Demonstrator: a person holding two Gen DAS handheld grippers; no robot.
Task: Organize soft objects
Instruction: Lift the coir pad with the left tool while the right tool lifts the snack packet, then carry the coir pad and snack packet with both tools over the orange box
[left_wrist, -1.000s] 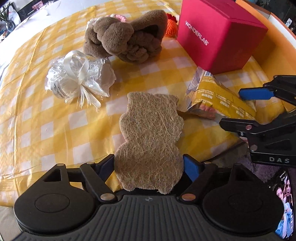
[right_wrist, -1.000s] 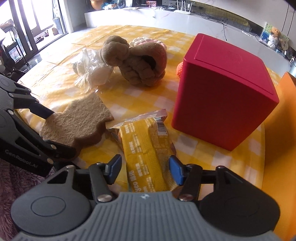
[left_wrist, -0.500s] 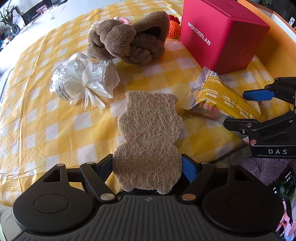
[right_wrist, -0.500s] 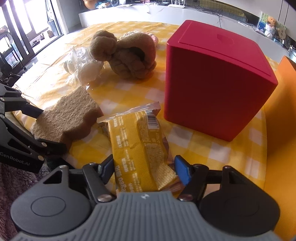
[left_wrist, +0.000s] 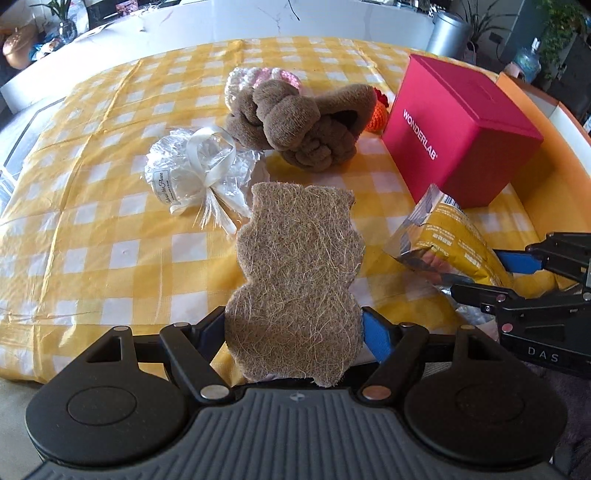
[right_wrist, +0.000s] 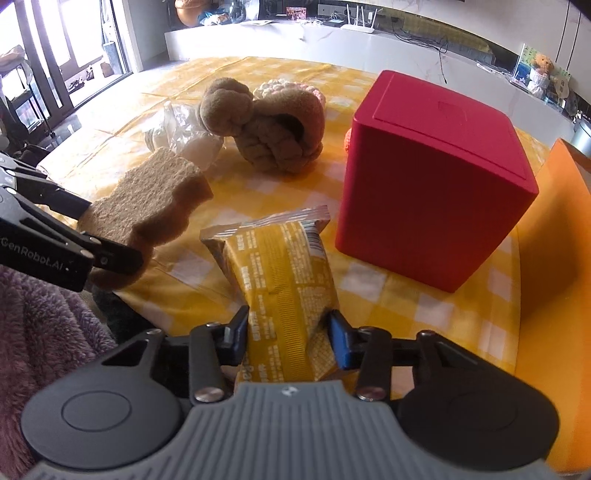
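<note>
A brown fibrous bear-shaped sponge (left_wrist: 295, 266) hangs tilted above the yellow checked cloth, with my left gripper (left_wrist: 293, 328) shut on its lower end. The right wrist view shows the same sponge (right_wrist: 147, 206) pinched in the left gripper (right_wrist: 107, 232). A yellow snack packet (right_wrist: 280, 273) sits between the blue pads of my right gripper (right_wrist: 290, 328). Those jaws are closing and the pads press into the packet's sides. In the left wrist view the packet (left_wrist: 450, 236) points up off the cloth in the right gripper (left_wrist: 487, 275).
A red WONDERLAB box (left_wrist: 461, 129) stands at the right. Behind lie a brown knotted plush (left_wrist: 306, 125), a white ribbon-tied bundle (left_wrist: 192, 170), a pink-white crochet piece (left_wrist: 251, 77) and an orange one (left_wrist: 376, 118). An orange bin wall (right_wrist: 554, 258) borders the right side.
The left gripper has risen with the sponge, which now hangs above the cloth. The right jaws have narrowed onto the packet, whose far end has lifted.
</note>
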